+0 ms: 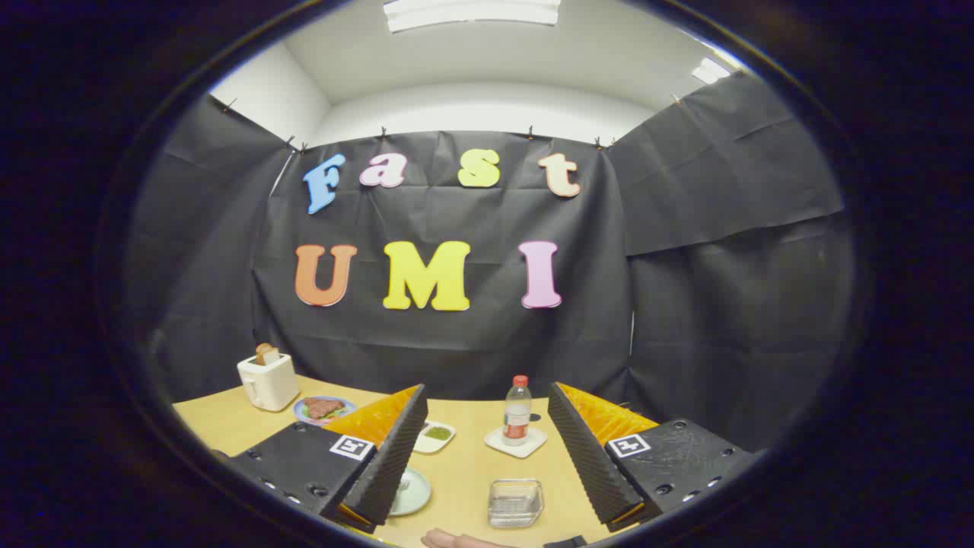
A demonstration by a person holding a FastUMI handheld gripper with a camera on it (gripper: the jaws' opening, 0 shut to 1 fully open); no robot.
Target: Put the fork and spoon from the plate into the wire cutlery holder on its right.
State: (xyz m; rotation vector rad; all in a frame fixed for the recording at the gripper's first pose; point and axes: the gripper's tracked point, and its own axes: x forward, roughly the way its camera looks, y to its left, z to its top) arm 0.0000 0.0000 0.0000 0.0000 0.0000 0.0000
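We see little writing we can make out here: each finger mount carries a square black-and-white marker tag [351, 447], and the clear bottle [517, 412] with a red cap wears a label too small for us to read. Our gripper [485, 426] stands wide open above the wooden table [464, 472], its two fingers spread well apart with nothing held between them. The pale plate [412, 492] lies just beside the left finger, partly hidden behind it; something metallic seems to rest on it, but we cannot tell fork from spoon at this size. To the plate's right, between the fingers and low in the gap, sits the wire cutlery holder [515, 502], a small squarish basket that looks empty as far as we can judge. Beyond it the bottle stands upright on a white square coaster [517, 442]. A small white dish [435, 436] with something green lies just ahead of the left finger. Farther left, a round plate with meat [323, 409] sits near a white toaster [268, 382] with toast in its slot. A part of a hand [456, 540] shows at the table's near edge.
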